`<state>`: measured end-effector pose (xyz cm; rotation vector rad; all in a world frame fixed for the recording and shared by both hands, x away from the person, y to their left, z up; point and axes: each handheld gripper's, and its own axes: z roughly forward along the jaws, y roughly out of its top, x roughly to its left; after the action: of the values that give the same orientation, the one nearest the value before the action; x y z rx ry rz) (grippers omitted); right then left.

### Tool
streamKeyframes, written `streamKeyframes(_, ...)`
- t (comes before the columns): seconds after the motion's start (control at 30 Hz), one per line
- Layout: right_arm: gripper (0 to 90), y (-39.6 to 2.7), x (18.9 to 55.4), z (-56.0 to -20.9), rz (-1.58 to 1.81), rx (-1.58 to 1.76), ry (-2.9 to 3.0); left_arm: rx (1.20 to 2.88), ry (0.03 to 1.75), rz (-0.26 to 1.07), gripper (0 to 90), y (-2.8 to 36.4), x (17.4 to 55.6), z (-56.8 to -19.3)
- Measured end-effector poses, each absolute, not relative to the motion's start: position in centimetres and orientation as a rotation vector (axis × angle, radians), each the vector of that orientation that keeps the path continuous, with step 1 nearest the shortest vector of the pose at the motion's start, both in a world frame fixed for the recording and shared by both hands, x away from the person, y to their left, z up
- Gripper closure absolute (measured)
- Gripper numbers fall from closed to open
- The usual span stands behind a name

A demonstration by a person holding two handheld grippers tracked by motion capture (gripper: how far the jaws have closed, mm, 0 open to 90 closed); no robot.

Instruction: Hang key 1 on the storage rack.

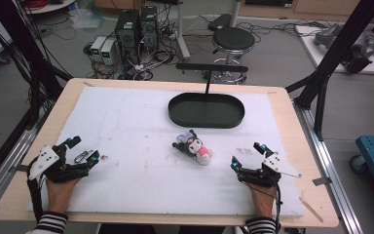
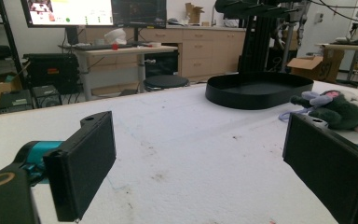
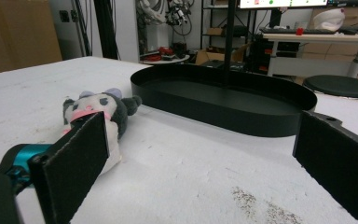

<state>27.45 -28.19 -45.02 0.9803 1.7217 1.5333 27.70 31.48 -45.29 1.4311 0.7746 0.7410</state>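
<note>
A small plush toy lies on its side on the white mat that covers the desk, just in front of the black oval tray and apart from it. The left tongs rest on the mat well to the left of the toy, held in the person's left hand; their jaws stand wide apart with nothing between them. The right tongs rest on the mat to the right of the toy, nearer to it than the left pair, held in the right hand; their jaws also stand wide apart and empty. In the right gripper view the toy lies just beyond the left jaw, with the tray behind it.
</note>
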Motion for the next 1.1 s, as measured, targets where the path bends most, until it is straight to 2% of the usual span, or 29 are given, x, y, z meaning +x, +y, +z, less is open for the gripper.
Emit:
streamKeyframes(0.4,2.7,-28.3,27.6,-44.2,1.524,1.010,1.759,1.432,0.774,0.740,9.8,31.5,27.7,-45.3)
streamKeyframes(0.77,2.7,-27.7,29.3,-40.2,1.443,1.023,2.000,1.436,0.772,0.739,9.8,31.5,27.7,-45.3)
streamKeyframes(1.1,2.7,-24.8,31.6,-37.8,1.245,0.926,2.300,1.434,0.771,0.739,9.8,31.5,27.7,-45.3)
